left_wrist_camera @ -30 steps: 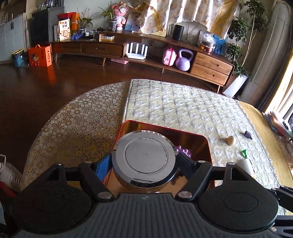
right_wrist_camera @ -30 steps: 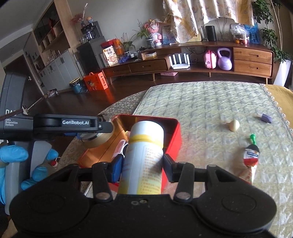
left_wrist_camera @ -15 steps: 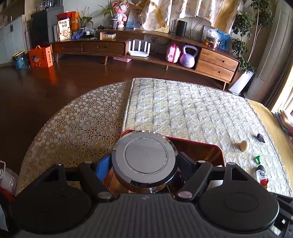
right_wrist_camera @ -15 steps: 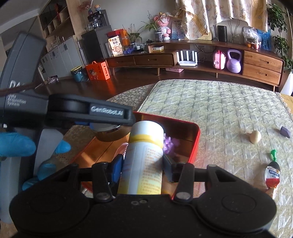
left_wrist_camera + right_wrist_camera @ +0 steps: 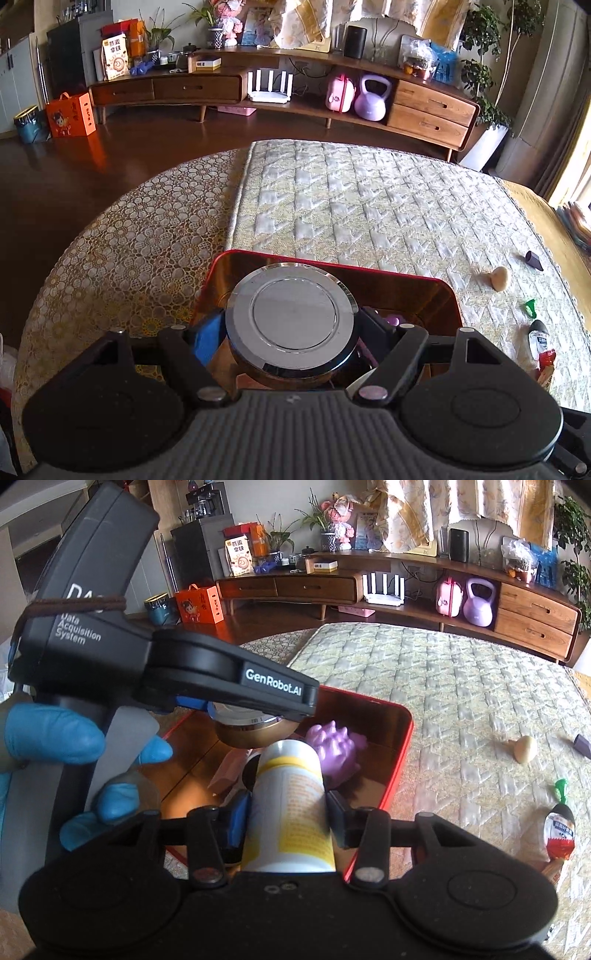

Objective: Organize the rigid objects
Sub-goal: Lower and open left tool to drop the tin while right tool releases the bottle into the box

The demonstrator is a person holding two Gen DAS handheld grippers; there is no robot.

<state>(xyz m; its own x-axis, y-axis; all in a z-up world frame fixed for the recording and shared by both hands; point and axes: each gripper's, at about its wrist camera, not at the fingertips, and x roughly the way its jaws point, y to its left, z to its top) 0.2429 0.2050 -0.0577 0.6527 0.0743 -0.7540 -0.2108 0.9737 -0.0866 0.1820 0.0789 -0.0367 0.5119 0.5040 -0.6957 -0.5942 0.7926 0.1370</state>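
Note:
My left gripper (image 5: 290,336) is shut on a round tin (image 5: 293,314) with a chrome lid and holds it over the red tray (image 5: 332,264). In the right wrist view the same tin (image 5: 251,734) hangs under the left gripper's fingers (image 5: 273,690), above the tray's left half. My right gripper (image 5: 288,816) is shut on a white bottle with a yellow label (image 5: 290,794), which points into the tray (image 5: 402,753). A purple spiky toy (image 5: 338,753) lies inside the tray just beyond the bottle's end.
A hand in a blue glove (image 5: 51,734) holds the left gripper. On the quilted cloth right of the tray lie a small wooden knob (image 5: 524,749), a dark purple block (image 5: 533,260) and a green-capped sachet (image 5: 559,830). The table's rounded edge drops to the floor at left.
Both grippers have moved forward and down over the tray with their loads. The purple toy and the tray floor now show more fully in the right wrist view.

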